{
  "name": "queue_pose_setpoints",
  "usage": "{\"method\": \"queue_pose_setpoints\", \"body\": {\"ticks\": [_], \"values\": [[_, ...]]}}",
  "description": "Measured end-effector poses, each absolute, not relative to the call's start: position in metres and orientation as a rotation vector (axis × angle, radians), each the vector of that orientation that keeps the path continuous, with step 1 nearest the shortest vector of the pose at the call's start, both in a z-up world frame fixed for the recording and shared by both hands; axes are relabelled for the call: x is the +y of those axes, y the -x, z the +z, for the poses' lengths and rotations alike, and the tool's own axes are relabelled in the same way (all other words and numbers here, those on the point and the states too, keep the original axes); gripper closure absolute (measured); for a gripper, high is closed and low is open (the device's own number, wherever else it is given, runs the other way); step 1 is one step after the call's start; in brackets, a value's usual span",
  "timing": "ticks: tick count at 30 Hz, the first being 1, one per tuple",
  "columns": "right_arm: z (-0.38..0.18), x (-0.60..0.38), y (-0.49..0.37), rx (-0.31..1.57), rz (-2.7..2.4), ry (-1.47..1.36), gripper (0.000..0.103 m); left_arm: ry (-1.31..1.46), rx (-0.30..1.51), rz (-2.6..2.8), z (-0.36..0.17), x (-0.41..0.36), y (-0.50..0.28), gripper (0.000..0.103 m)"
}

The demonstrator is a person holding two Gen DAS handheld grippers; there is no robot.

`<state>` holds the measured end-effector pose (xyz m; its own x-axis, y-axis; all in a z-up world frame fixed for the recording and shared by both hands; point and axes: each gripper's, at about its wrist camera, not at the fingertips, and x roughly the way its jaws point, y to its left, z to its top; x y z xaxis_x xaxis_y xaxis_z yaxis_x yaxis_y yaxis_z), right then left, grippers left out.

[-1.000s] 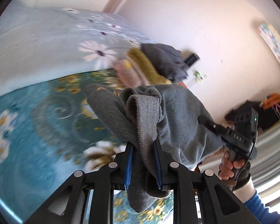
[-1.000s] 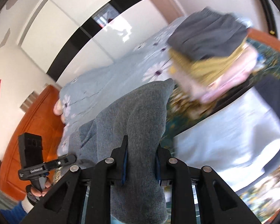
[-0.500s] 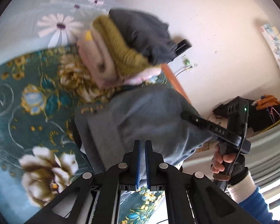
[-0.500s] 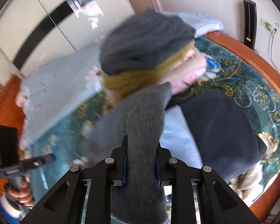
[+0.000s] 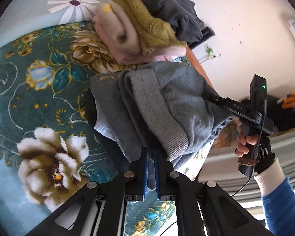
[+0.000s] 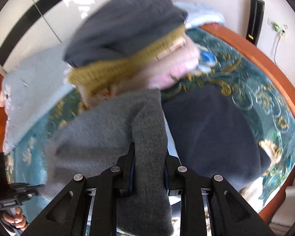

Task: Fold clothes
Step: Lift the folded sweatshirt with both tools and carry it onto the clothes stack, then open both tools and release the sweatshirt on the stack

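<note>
Holding a grey sweatshirt (image 5: pixel 167 102) up in both claws, bunched and partly doubled over, clear of the teal floral blanket (image 5: pixel 39 90) on the bed and just in front of a stack of folded clothes (image 5: pixel 139 25). Left claw (image 5: pixel 151 169) nearly closed, pinching only a thin layer of the grey cloth between its blue pads, close under the ribbed hem (image 5: pixel 167 129). Right claw (image 6: pixel 147 169) propped wider apart by a thick rolled band of the same sweatshirt, clamped firmly on it at the far edge. Below, lying flat on the blanket, a dark navy garment (image 6: pixel 210 137) with something pale beneath. Judging by the drape: soft, thick fleece, limp rather than stiff, moderately light, sagging heavily between the two grips and folding wherever unsupported. Not slippery and not fragile, so no need for a gentle squeeze, though likely to creep out of a shallow pinch such as the left one under its own weight. Best taken at firm edges, meaning the ribbed hem, the cuffs or a shoulder seam, with several layers gathered in the bite instead of one. Best kept stretched taut between the claws while lowering, since any slack would probably crumple into the navy garment or brush the stack.
</note>
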<state>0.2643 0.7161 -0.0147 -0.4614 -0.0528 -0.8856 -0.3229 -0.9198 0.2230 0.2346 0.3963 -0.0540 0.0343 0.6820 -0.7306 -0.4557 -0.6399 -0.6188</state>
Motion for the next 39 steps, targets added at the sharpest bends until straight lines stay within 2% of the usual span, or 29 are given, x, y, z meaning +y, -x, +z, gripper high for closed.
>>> {"method": "queue_pose_setpoints", "body": {"ticks": [3, 5, 7, 11, 16, 23, 29, 33, 39], "values": [[-0.012, 0.722, -0.278, 0.600, 2.499, 1.521, 0.072, 1.452, -0.199, 1.762, -0.045, 0.399, -0.238, 0.096], [0.002, 0.725, -0.289, 0.581, 2.520, 1.473, 0.060, 1.429, -0.180, 1.788, -0.037, 0.401, -0.240, 0.095], [0.018, 0.727, -0.300, 0.559, 2.540, 1.422, 0.057, 1.406, -0.162, 1.813, -0.030, 0.402, -0.241, 0.095], [0.037, 0.712, -0.312, 0.461, 2.570, 1.373, 0.057, 1.353, -0.162, 1.891, -0.017, 0.405, -0.240, 0.095], [0.009, 0.662, -0.319, 0.249, 2.610, 1.492, 0.057, 1.285, -0.184, 1.940, -0.005, 0.407, -0.239, 0.095], [-0.019, 0.666, -0.328, 0.312, 2.522, 1.491, 0.057, 1.349, -0.003, 1.873, -0.037, 0.448, -0.253, 0.095], [-0.036, 0.662, -0.326, 0.356, 2.475, 1.505, 0.057, 1.464, -0.029, 1.833, -0.072, 0.450, -0.250, 0.095], [-0.040, 0.660, -0.327, 0.370, 2.456, 1.495, 0.057, 1.445, -0.043, 1.834, -0.059, 0.442, -0.250, 0.095], [0.000, 0.641, -0.345, 0.375, 2.552, 1.371, 0.057, 1.399, -0.096, 1.867, -0.025, 0.397, -0.251, 0.093]]}}
